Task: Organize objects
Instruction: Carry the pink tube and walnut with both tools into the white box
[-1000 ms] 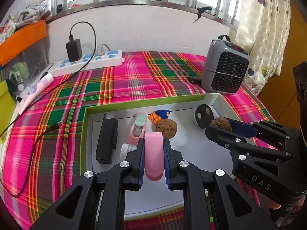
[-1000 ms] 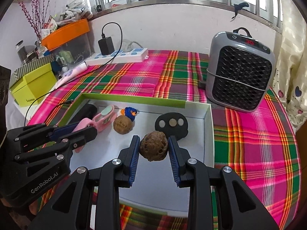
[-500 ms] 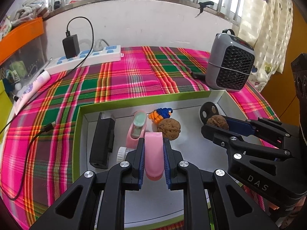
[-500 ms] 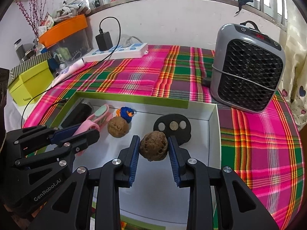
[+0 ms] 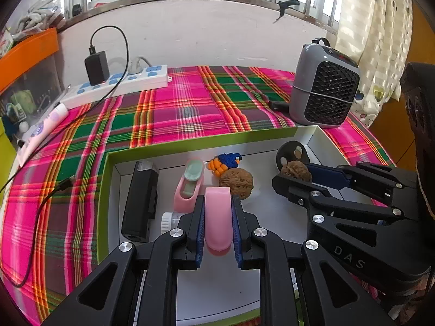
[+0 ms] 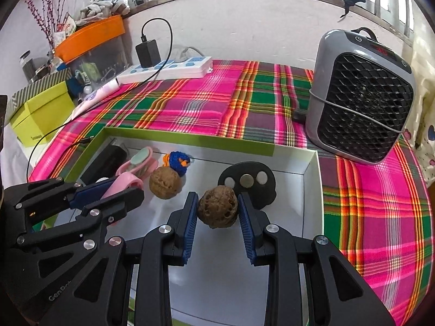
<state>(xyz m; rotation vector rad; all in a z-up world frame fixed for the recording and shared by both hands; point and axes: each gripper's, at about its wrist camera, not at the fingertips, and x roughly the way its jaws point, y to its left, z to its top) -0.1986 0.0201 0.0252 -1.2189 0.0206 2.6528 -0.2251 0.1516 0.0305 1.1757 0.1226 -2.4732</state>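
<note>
Only the right view shows the yellow-green box [image 6: 40,114].

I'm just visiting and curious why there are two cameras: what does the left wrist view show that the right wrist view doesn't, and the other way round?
Only the left wrist view shows a white cap beside the left gripper, which is shut on a pink piece.

Only the right wrist view shows a yellow-green box off to the left and red twigs.

Both show the tray, the loose walnut, the heater, and the right gripper shut on a walnut.
</note>
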